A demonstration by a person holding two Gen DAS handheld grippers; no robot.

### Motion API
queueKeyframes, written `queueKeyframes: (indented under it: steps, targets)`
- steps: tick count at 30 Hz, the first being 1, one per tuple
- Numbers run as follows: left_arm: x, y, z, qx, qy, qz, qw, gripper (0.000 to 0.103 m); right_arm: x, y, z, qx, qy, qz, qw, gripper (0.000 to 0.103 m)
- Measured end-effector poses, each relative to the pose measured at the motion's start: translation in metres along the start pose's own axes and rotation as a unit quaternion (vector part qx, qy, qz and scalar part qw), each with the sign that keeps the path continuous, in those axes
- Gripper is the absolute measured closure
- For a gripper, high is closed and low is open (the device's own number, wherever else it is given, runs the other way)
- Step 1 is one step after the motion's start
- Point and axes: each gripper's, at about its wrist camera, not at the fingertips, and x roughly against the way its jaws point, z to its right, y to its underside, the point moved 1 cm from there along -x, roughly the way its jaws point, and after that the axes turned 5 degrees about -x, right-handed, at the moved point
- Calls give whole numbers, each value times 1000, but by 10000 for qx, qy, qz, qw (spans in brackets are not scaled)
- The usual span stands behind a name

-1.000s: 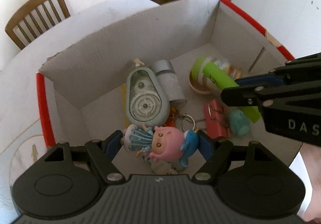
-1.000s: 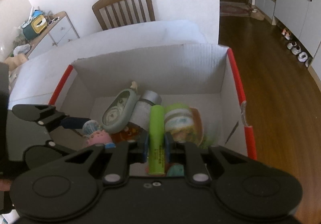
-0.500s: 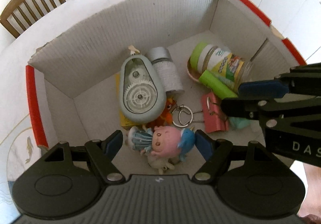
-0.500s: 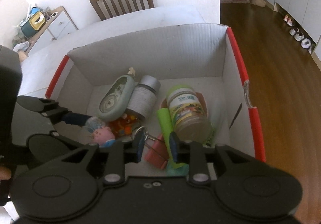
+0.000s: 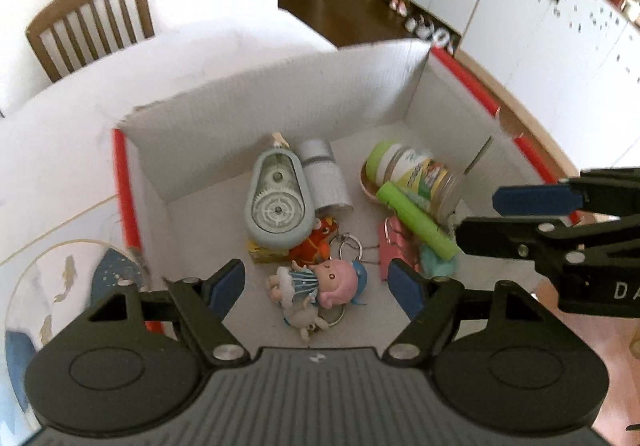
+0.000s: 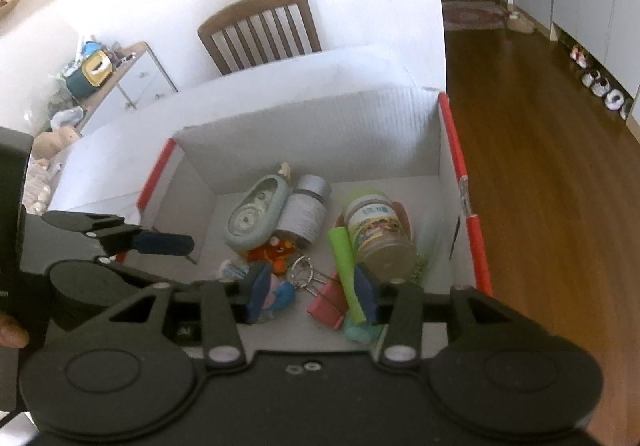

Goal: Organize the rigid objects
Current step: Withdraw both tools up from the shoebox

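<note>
A cardboard box (image 5: pixel 256 114) with red-edged flaps stands on a white desk (image 5: pixel 60 166), and all the small things lie on its floor. The left gripper (image 5: pixel 316 284) hangs above the near side of the box with its blue-padded fingers (image 5: pixel 224 284) spread wide and nothing between them; a doll (image 5: pixel 320 282) with a pink head and a striped dress lies on its side directly below the gap, not touched by either pad. Beyond the doll sits an orange toy (image 5: pixel 320 242) with a key ring (image 5: pixel 350 248) beside it, and behind those a grey-green tape dispenser (image 5: pixel 278 202) lies flat, touching a grey-capped bottle (image 5: pixel 324 178) on its right. Toward the right wall a jar (image 5: pixel 416 174) with a light green lid lies on its side, and a green marker (image 5: pixel 416 222) rests against it, crossing over a pink binder clip (image 5: pixel 394 242) and a teal soft lump (image 5: pixel 438 266). The right gripper (image 6: pixel 312 294) is also held over the near edge of the box, fingers apart and empty; in its own view the marker runs just inside the right finger without being pinched. A wooden chair (image 6: pixel 260 30) stands behind the desk against the white wall.
</note>
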Motion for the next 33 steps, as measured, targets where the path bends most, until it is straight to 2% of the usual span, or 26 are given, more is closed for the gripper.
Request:
queueKeyframes:
  steps: [5,8,16,19,22,24,29,32,33]
  targets:
    - [33,8,3,40,-53,531,9986,25,21,7,-9,152,-108,266,9995,49]
    - [54,13,6,50,-112,812,9966,25,35,11,-18,367,-128,486,9981,42]
    - [95,33,10,100,-193,1312,9911,24,61,22,-33,645,-181,882,9938,35]
    - [107,40,11,140,-244,1465,9888,20,68,26,-37,715,-158,992,9924,31]
    - [118,48,12,187,-236,1617,9864,20,73,31,-39,746,-180,1096,9910,25]
    - [123,52,14,163,-332,1691,9849,20,77,34,-42,754,-189,1184,9899,15]
    - [132,62,14,221,-466,1785,9826,17,87,40,-44,788,-213,1434,9863,4]
    - [137,67,13,288,-489,1881,9805,15,92,43,-45,772,-237,1561,9844,1]
    - [138,68,14,287,-512,1911,9798,11,93,44,-45,772,-242,1590,9840,0]
